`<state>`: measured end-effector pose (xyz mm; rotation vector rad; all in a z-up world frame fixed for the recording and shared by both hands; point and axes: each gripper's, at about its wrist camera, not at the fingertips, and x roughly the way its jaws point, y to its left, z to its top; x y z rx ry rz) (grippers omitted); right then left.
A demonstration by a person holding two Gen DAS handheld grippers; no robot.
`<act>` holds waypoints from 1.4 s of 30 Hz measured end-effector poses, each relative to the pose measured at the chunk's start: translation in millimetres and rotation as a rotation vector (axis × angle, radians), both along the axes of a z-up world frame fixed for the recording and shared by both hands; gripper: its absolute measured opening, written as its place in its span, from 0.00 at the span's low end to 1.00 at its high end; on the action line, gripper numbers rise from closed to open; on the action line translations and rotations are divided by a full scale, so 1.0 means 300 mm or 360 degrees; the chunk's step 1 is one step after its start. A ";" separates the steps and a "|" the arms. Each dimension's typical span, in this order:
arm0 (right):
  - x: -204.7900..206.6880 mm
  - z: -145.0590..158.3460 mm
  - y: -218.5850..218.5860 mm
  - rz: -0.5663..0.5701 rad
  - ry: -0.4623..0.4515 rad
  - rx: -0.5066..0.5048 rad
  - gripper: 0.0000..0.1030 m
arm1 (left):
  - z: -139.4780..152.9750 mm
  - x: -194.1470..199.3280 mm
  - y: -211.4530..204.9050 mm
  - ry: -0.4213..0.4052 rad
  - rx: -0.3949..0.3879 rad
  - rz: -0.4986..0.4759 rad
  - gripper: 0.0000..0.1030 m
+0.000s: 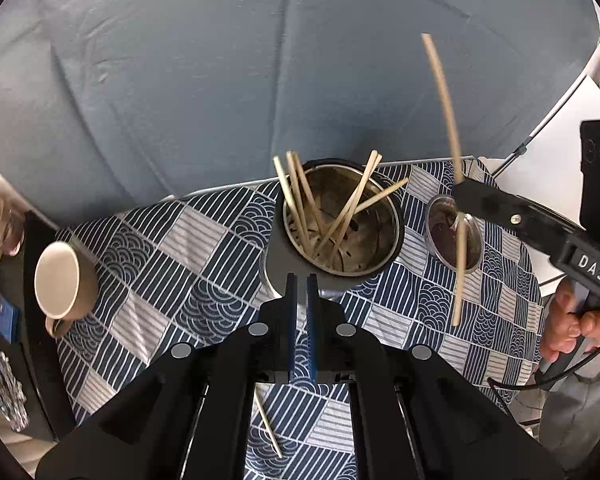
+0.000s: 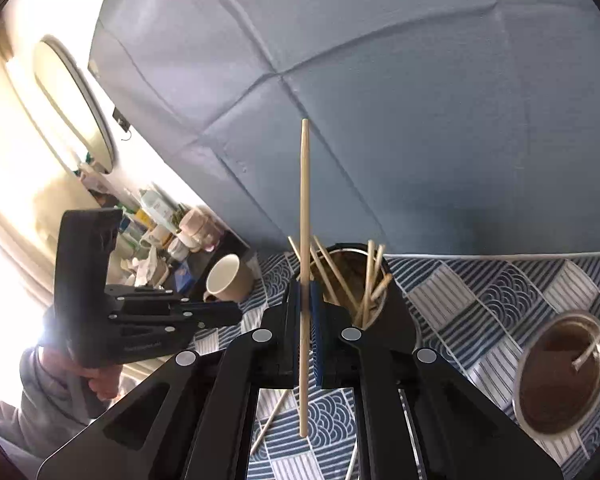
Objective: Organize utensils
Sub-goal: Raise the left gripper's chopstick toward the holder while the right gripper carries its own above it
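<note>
Two grippers showed in the left wrist view. The left gripper (image 1: 301,280) hung over the table (image 1: 204,232), its jaws closed together with nothing between them. Just beyond its tips stood a steel holder (image 1: 392,236) with several wooden chopsticks (image 1: 352,208) leaning inside it at different angles. To the right of the holder sat a small steel cup (image 1: 440,236) with dark contents. The right gripper (image 1: 458,190) reached in from the right edge, gripping a single chopstick (image 1: 444,92) that stood nearly upright, its upper end high above the table and its lower end hanging in front of the cup. White letters reading "DAS" (image 1: 591,267) were printed on that gripper's body, and a hand (image 1: 572,324) held its grip. A loose chopstick (image 1: 269,424) lay on the blue patterned tablecloth under the left gripper. A beige mug (image 1: 60,280) lay tipped at the table's left edge.

From the right wrist view, the right gripper (image 2: 309,296) had its jaws closed on the single chopstick (image 2: 304,200), which stood upright and passed down between the blue pads. The holder (image 2: 396,304) with its chopsticks (image 2: 370,280) sat just behind and to the right. The cup (image 2: 524,400) was at the lower right, the mug (image 2: 228,276) to the left. The left gripper (image 2: 236,314) came in from the left; faint lettering on its side was too blurred to read.
</note>
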<state>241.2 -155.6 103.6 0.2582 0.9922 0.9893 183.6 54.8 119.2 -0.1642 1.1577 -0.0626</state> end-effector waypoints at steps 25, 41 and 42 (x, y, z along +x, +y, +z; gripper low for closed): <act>0.052 -0.022 0.035 0.0031 0.0038 0.0024 0.05 | -0.607 -0.150 0.093 0.0702 -0.0011 0.0128 0.47; 0.047 -0.013 0.037 0.0028 0.0041 0.0024 0.05 | -0.601 -0.273 0.123 0.0597 -0.0025 0.0197 0.04; 0.047 -0.010 0.035 0.0027 0.0036 0.0024 0.05 | -0.591 -0.280 0.133 0.0577 -0.0060 0.0183 0.04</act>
